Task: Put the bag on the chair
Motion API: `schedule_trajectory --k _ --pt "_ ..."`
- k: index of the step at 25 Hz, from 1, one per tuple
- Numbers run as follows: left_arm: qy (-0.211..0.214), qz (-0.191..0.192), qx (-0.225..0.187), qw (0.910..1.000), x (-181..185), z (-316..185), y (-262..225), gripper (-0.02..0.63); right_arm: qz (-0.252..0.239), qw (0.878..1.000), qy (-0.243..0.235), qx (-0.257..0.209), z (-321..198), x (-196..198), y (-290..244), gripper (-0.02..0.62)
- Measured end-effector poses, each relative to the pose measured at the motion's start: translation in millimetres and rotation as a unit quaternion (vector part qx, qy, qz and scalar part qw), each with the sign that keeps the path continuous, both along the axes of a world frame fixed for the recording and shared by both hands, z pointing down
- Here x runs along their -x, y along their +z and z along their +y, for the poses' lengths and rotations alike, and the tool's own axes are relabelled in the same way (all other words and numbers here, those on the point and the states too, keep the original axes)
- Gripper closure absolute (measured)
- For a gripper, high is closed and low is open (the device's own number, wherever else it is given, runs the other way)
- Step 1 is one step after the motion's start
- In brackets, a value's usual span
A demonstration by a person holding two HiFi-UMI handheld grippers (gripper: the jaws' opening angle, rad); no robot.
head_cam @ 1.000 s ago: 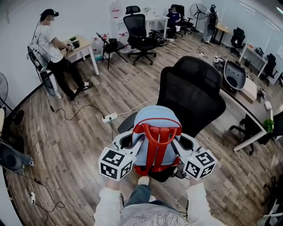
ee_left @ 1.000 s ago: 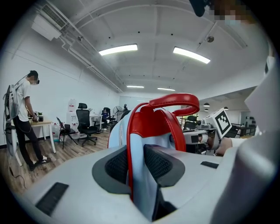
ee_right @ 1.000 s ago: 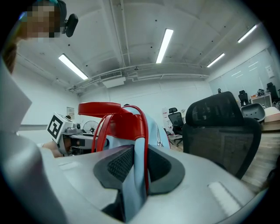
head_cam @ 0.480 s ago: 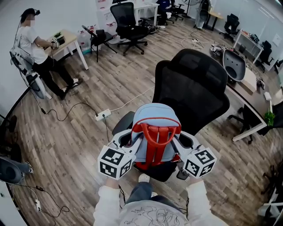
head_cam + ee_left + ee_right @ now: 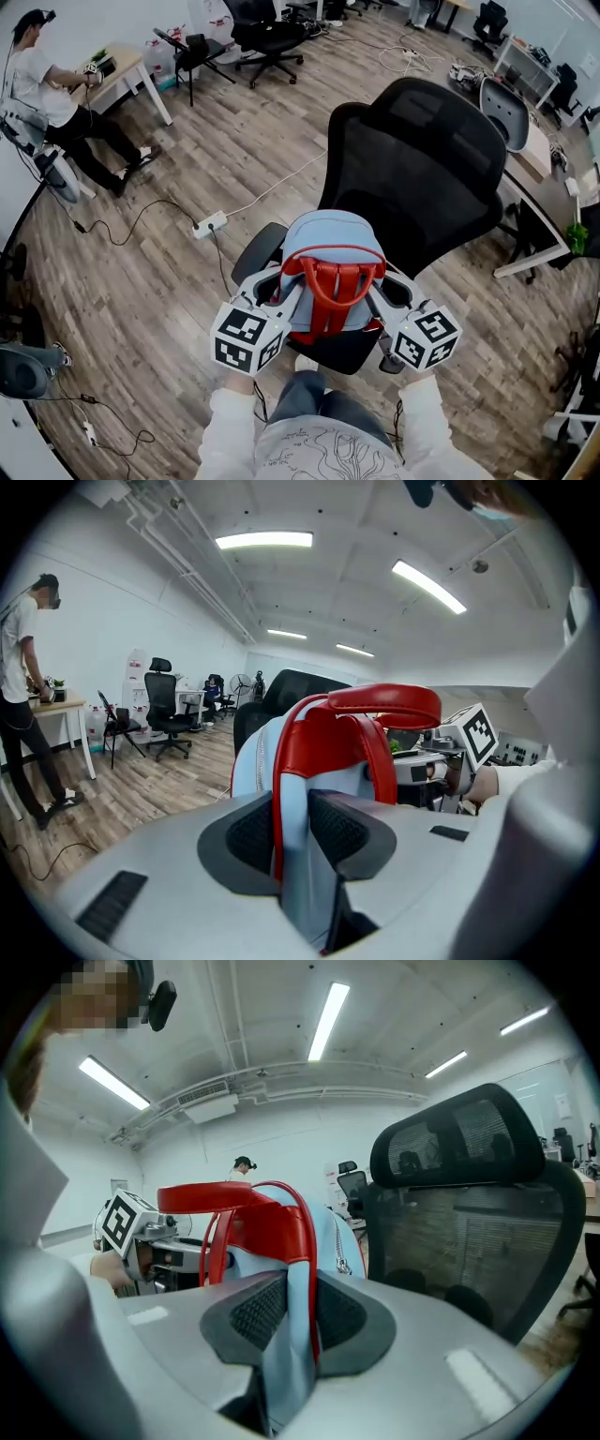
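A light blue bag [image 5: 333, 246] with red handles hangs between my two grippers, just above the seat [image 5: 343, 351] of a black mesh office chair [image 5: 422, 169]. In the head view my left gripper [image 5: 281, 292] is shut on the bag's left side and my right gripper [image 5: 380, 294] on its right side. In the left gripper view the dark pads of the left gripper [image 5: 291, 832] pinch a blue, red-edged strap of the bag [image 5: 258, 761]. The right gripper [image 5: 291, 1312] pinches the same kind of strap in its own view, with the chair's backrest [image 5: 469, 1204] close behind the bag [image 5: 333, 1232].
A power strip with cables [image 5: 211, 223] lies on the wooden floor left of the chair. A person [image 5: 37, 75] stands at a small desk at far left. More office chairs [image 5: 267, 37] stand at the back. A long desk [image 5: 534, 187] runs along the right.
Both grippers have sunk with the bag and moved forward, so the bag now hangs lower and closer over the chair's seat. The grips look unchanged.
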State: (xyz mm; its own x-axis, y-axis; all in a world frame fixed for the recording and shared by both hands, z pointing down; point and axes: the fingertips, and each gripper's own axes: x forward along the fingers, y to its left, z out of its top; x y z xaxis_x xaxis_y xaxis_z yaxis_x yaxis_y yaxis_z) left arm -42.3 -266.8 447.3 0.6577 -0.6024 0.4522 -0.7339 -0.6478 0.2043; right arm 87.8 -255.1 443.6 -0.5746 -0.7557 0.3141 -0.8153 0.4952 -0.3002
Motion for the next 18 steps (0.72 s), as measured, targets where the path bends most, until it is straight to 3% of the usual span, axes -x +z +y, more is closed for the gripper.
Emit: schedule_trajectory --k 18 --pt "0.012 -0.028 0.057 0.9979 -7 -15 75 0.505 0.023 0.997 -0.014 0.066 -15 -6 77 0.505"
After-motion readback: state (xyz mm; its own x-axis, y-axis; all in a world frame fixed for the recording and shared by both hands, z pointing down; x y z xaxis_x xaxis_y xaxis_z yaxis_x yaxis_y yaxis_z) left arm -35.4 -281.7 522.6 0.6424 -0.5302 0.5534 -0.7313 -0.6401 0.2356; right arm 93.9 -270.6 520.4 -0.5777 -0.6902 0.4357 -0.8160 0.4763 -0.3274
